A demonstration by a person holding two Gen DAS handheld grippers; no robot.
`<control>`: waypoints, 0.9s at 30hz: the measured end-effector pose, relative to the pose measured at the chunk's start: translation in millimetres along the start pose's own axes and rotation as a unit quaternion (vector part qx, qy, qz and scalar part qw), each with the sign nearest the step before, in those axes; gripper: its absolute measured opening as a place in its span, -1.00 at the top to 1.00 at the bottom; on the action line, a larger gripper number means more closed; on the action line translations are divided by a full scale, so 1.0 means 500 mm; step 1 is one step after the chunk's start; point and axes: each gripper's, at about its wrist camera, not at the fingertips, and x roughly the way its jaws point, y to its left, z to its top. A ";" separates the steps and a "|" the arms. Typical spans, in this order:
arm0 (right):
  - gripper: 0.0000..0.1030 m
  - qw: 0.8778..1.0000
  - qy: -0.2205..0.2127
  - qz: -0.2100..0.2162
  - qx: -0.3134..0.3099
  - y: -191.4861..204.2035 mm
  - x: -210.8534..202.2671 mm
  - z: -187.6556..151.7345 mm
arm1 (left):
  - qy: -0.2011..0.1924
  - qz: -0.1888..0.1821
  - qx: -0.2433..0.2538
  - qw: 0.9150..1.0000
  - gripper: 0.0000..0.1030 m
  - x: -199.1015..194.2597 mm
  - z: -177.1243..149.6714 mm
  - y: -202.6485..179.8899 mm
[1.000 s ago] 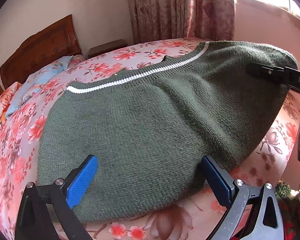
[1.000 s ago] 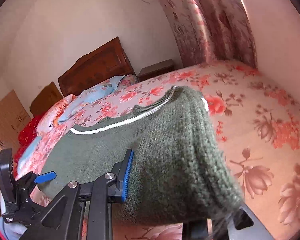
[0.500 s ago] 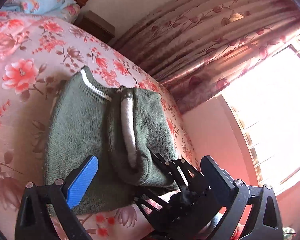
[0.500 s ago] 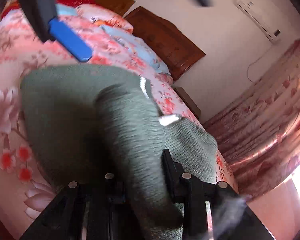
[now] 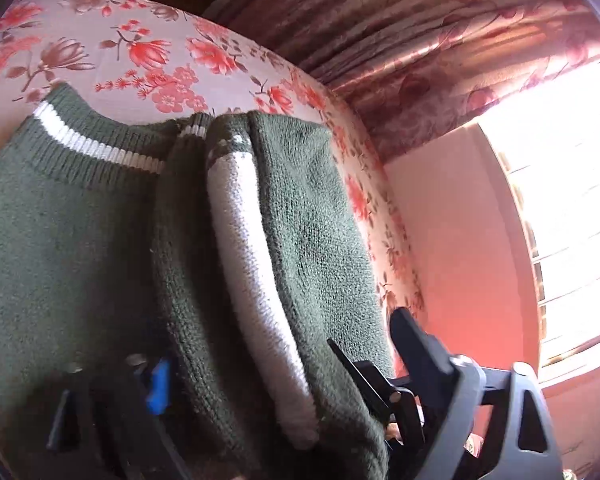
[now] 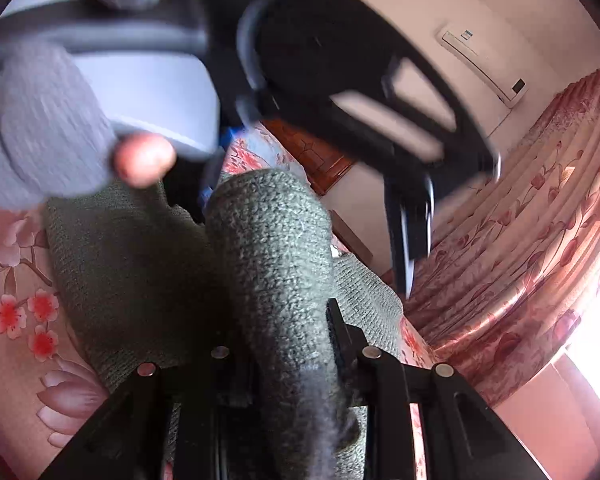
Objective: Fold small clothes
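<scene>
Left wrist view, nearest first: the left tongs (image 5: 276, 392) stand apart, one blue pad (image 5: 159, 388) low on the left and the dark finger at lower right, with the sweater (image 5: 68, 248) bunched between them but not pinched. Just beside that dark finger sits the black frame of the right tongs (image 5: 376, 384). The green sweater lies on the bed (image 5: 148, 60), its right part folded over in thick ridges with a white band running along one ridge; the striped neckline points toward the far side. Beyond it hangs the curtain (image 5: 420, 52), with a bright window at right.

Right wrist view: the right tongs (image 6: 284, 344) have a thick roll of sweater (image 6: 268, 248) between the two fingers, which are easing apart (whether the pads press on it now I cannot tell). A gloved hand (image 6: 48, 120) with a bare fingertip holds the left tongs (image 6: 340, 92) above. Farther back are a wooden headboard (image 6: 320, 156) and an air conditioner (image 6: 484, 64).
</scene>
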 end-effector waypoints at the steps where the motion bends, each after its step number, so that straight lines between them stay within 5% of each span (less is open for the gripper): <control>1: 0.37 1.000 0.004 0.008 0.000 -0.006 -0.001 -0.003 | 0.007 0.022 0.003 1.000 -0.22 0.011 0.001 -0.001; 2: 0.36 1.000 0.012 0.020 -0.001 -0.007 -0.004 -0.003 | 0.007 0.030 0.004 1.000 0.69 0.016 0.002 -0.001; 3: 0.34 0.999 0.020 0.027 0.002 -0.012 -0.007 -0.007 | 0.000 0.032 0.010 0.999 1.00 0.012 -0.001 -0.005; 9: 0.15 0.994 -0.024 0.066 0.083 -0.097 -0.103 -0.082 | -0.051 0.046 0.025 0.997 1.00 -0.045 -0.026 -0.019; 12: 0.13 0.986 0.004 0.078 0.146 -0.144 -0.127 -0.149 | -0.063 0.037 0.026 0.997 1.00 -0.055 -0.018 -0.027; 16: 0.07 0.961 0.041 0.132 0.238 -0.188 -0.115 -0.210 | -0.072 0.034 0.030 0.996 1.00 -0.056 -0.014 -0.044; 23: 0.08 0.936 0.083 0.170 0.296 -0.175 -0.043 -0.196 | -0.106 0.003 0.025 0.994 1.00 -0.103 -0.021 -0.077; 27: 0.08 0.933 0.049 0.205 0.290 -0.157 -0.054 -0.160 | -0.157 -0.017 0.021 0.987 1.00 -0.195 -0.052 -0.058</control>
